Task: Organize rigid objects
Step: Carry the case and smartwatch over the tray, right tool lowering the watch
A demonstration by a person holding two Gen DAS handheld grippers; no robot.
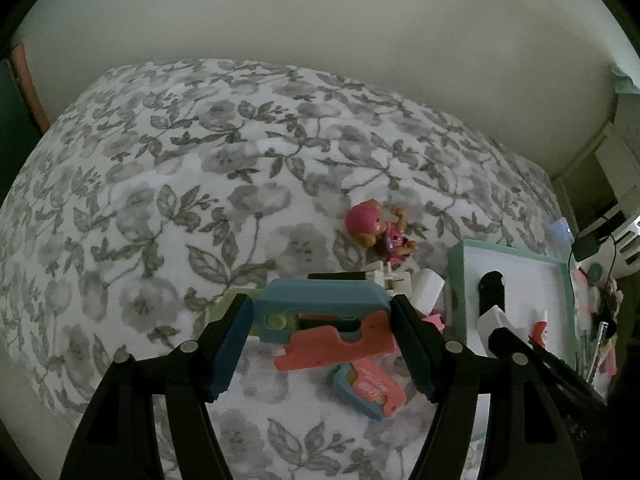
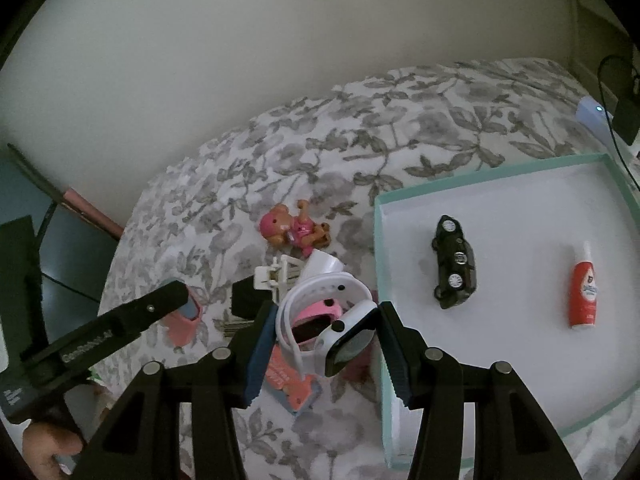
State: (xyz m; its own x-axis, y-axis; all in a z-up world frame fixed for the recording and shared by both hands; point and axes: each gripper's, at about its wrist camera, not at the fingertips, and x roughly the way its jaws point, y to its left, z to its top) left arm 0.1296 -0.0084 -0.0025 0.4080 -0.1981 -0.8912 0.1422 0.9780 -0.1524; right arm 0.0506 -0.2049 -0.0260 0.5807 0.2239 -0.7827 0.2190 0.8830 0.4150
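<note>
My left gripper [image 1: 321,312] is shut on a blue and coral plastic toy [image 1: 320,300], held crosswise between its pads above the flowered bedspread [image 1: 180,200]. A second blue and coral piece [image 1: 368,388] lies on the bedspread just below. In the right wrist view, my right gripper [image 2: 328,312] is shut on a white smartwatch [image 2: 348,340] whose looped white band [image 2: 320,284] presses the left pad. A pink watch [image 2: 320,314] lies behind it in a small pile. A teal-rimmed white box [image 2: 500,172] to the right holds a black toy car [image 2: 454,268] and a red bottle [image 2: 584,292].
A pink-headed toy figure [image 2: 292,230] lies on the bedspread beyond the pile, next to a white clip-like part [image 2: 280,272] and a black block [image 2: 246,300]. The left gripper's arm [image 2: 120,320] crosses the lower left. A wall is behind the bed; cables and a charger [image 2: 626,116] are far right.
</note>
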